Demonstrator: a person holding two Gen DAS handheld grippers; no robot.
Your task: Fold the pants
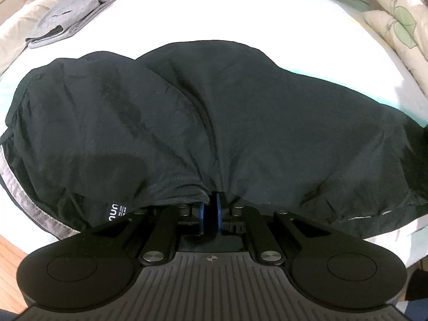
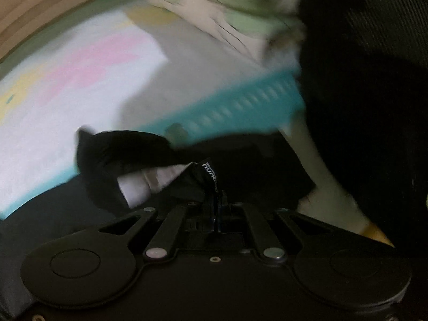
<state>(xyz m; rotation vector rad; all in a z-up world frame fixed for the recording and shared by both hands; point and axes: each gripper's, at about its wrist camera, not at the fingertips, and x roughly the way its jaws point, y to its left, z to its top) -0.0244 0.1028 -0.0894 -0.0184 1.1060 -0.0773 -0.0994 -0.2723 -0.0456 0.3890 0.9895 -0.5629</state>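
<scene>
Across the bed [image 1: 240,13], with its pale sheet of soft pastel patches, the black pants [image 1: 187,112] lie spread as a broad rumpled heap, and they take up most of the near side of the mattress. From the left wrist view their long axis runs side to side: the grey waistband [image 1: 16,187] curls at the far left edge, and the dark cloth stretches away toward the right, where it slips out of view, so I judge the legs point that way. Nothing here looks like a finished fold yet; the cloth is bunched and creased, gathered toward the near edge, so I would say the job is at an early stage, with the flattening and the folds themselves all left to do. Off in the far left corner a grey garment [image 1: 77,13] sits folded by itself, and a leaf-printed pillow [image 1: 396,18] rests at the right. The left tongs [image 1: 210,203] are closed on a pinch of the black cloth at the near edge. The right tongs [image 2: 218,200], seen in a badly blurred view, are likewise clamped on black cloth, near a small white printed label [image 2: 210,172], with a turquoise band of the sheet [image 2: 227,107] beyond.
</scene>
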